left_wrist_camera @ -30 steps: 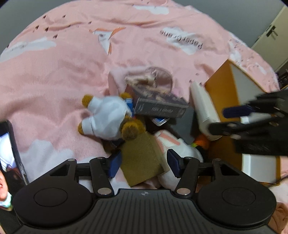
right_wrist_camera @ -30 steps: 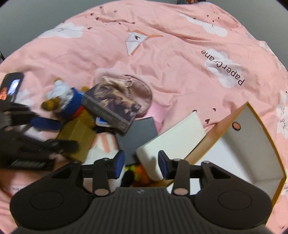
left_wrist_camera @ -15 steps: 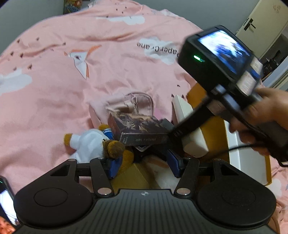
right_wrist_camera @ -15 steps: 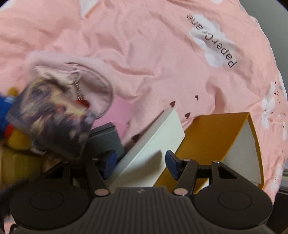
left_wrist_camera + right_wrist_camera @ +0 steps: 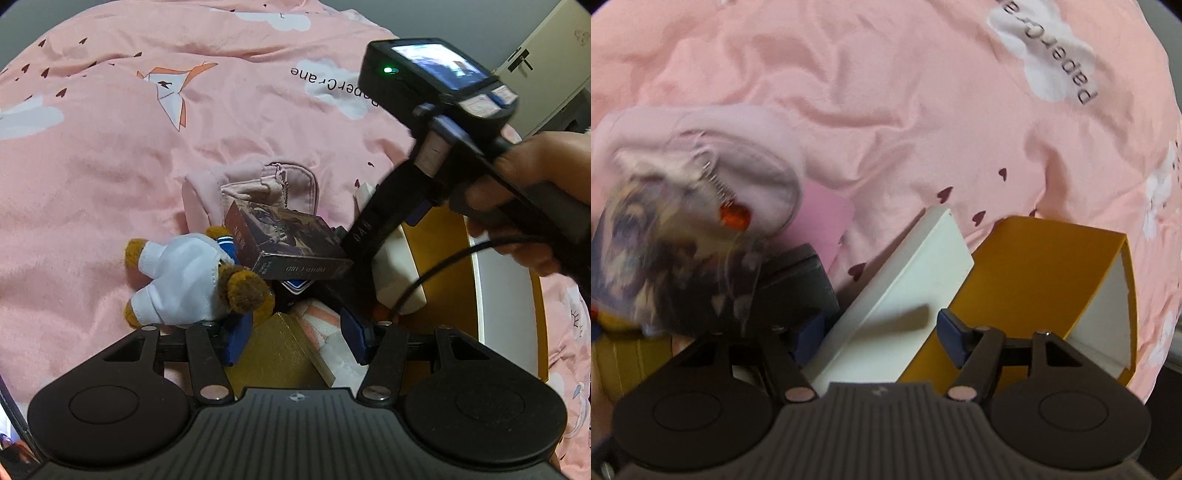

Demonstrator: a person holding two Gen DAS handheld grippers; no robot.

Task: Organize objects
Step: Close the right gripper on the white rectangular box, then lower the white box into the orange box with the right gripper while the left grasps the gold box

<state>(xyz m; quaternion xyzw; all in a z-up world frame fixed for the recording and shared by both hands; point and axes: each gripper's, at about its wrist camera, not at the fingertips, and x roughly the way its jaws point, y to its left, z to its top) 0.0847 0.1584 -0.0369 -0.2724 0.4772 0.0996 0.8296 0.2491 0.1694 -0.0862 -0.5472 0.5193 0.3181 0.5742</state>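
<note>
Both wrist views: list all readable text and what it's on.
"PaperCrane": white cloud print on the pink bedsheet, upside down; partly cut off in the right wrist view.
"BVB"-like letters: right hand-held gripper body, uncertain.
Dark card box side: print too blurred.
Gripper stickers: unreadable.

Counted: one plush bear (image 5: 181,284), one card box (image 5: 284,240), one pink pouch (image 5: 258,184), one white box (image 5: 905,288), one orange box (image 5: 1052,266), one gold box (image 5: 273,354).

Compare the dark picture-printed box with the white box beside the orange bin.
The dark printed box is covered in artwork; the white box is plain. The dark printed box rests atop the pile; the white box leans tilted against the orange bin. Both are rectangular boxes.
</note>
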